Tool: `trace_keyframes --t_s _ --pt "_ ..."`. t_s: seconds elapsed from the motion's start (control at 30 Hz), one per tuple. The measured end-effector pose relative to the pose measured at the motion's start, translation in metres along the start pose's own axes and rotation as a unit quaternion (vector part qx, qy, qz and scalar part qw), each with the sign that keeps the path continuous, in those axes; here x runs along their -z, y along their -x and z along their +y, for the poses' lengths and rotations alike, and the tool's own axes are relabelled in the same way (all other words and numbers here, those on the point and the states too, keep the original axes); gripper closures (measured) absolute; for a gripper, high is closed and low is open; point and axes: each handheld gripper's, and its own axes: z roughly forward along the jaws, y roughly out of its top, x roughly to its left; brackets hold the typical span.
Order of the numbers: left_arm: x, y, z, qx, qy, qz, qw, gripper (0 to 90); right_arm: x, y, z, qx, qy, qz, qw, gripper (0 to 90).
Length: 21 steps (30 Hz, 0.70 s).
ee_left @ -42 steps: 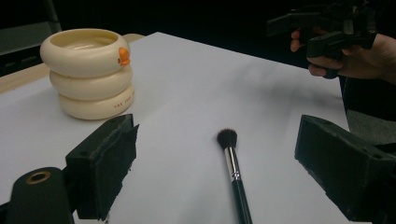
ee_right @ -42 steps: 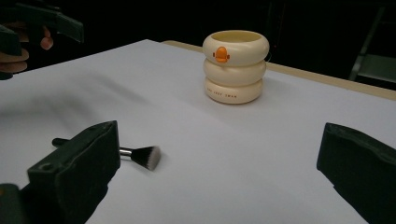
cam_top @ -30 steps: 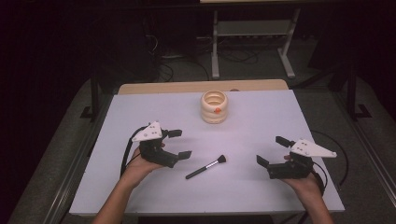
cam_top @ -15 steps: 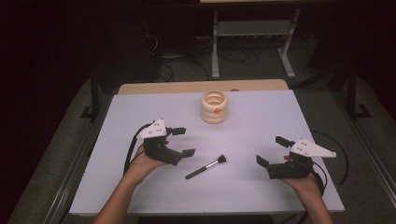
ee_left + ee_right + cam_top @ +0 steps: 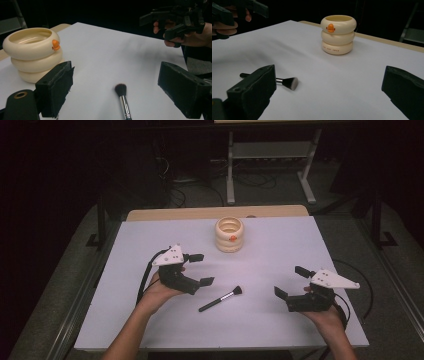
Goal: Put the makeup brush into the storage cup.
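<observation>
A black-handled makeup brush (image 5: 220,299) lies on the white table (image 5: 270,250), bristles pointing toward the right gripper. A cream ringed cup (image 5: 229,234) with an orange beak stands upright at the back centre. My left gripper (image 5: 202,269) hovers open just left of the brush. In the left gripper view the brush head (image 5: 121,89) lies on the table between the wide-apart jaws, with the cup (image 5: 35,53) to the left. My right gripper (image 5: 291,281) is open at the front right, well clear of the brush (image 5: 287,82). The cup (image 5: 338,35) stands far ahead of it.
A wooden strip (image 5: 210,213) runs along the table's far edge. Behind it stands a metal rack (image 5: 270,155) over cables on the dark floor. Each gripper trails a black cable toward the table's sides.
The left gripper has moved forward and to the right, closer to the brush. The right gripper, brush and cup have stayed in place.
</observation>
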Motion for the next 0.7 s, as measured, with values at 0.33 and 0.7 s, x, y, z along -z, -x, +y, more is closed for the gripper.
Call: trace_keyframes --t_s 0.33,0.7 --pt "-0.009 -0.001 0.005 0.0 0.005 -0.003 1.0 12.2 0.0 0.0 0.0 -0.003 0.0 0.0 1.0 0.0" --pt "-0.022 -0.001 0.01 0.005 0.013 -0.013 0.9998 12.4 0.0 0.001 0.0 -0.002 -0.001 -0.001 1.0 0.0"
